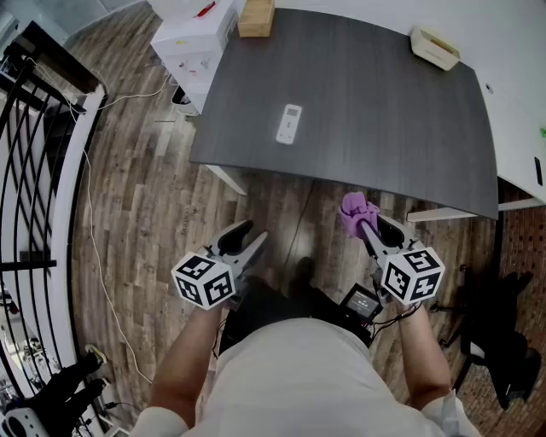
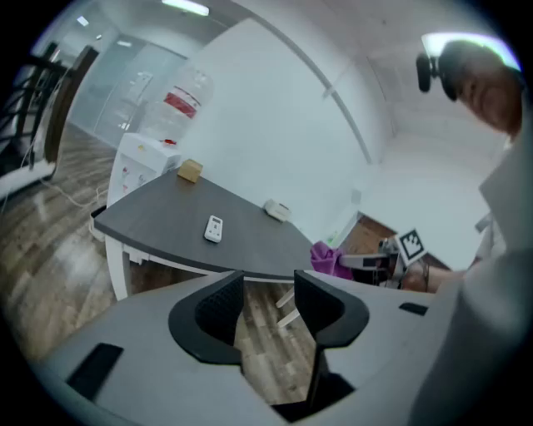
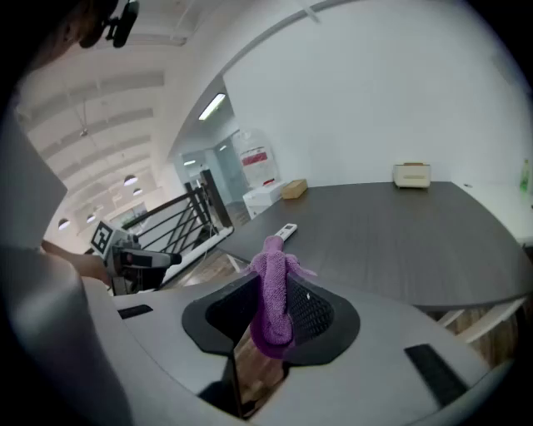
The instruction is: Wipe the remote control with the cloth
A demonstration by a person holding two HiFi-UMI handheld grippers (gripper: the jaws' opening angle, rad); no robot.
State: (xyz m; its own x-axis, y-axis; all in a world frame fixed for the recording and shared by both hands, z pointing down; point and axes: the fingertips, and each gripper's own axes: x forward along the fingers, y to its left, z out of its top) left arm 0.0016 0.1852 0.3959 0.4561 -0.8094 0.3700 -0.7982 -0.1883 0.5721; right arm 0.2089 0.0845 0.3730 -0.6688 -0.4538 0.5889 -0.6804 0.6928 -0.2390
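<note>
A white remote control point(image 1: 289, 124) lies flat on the dark grey table point(image 1: 384, 111), towards its near left part; it also shows as the small remote point(image 2: 214, 228) and the remote point(image 3: 286, 231) in the gripper views. A purple cloth point(image 1: 356, 212) is bunched at the tip of my right gripper point(image 1: 368, 224), whose jaws are shut on the cloth point(image 3: 272, 291). My left gripper point(image 1: 247, 236) hangs over the wooden floor short of the table's near edge, jaws apart with nothing between them point(image 2: 268, 301). Both grippers are well short of the remote.
A water dispenser point(image 1: 194, 38) and a wooden box point(image 1: 256, 17) stand at the table's far left. A cream box point(image 1: 435, 47) sits at the far right. A black railing point(image 1: 38, 162) runs along the left, and a white cable point(image 1: 94, 230) trails on the floor.
</note>
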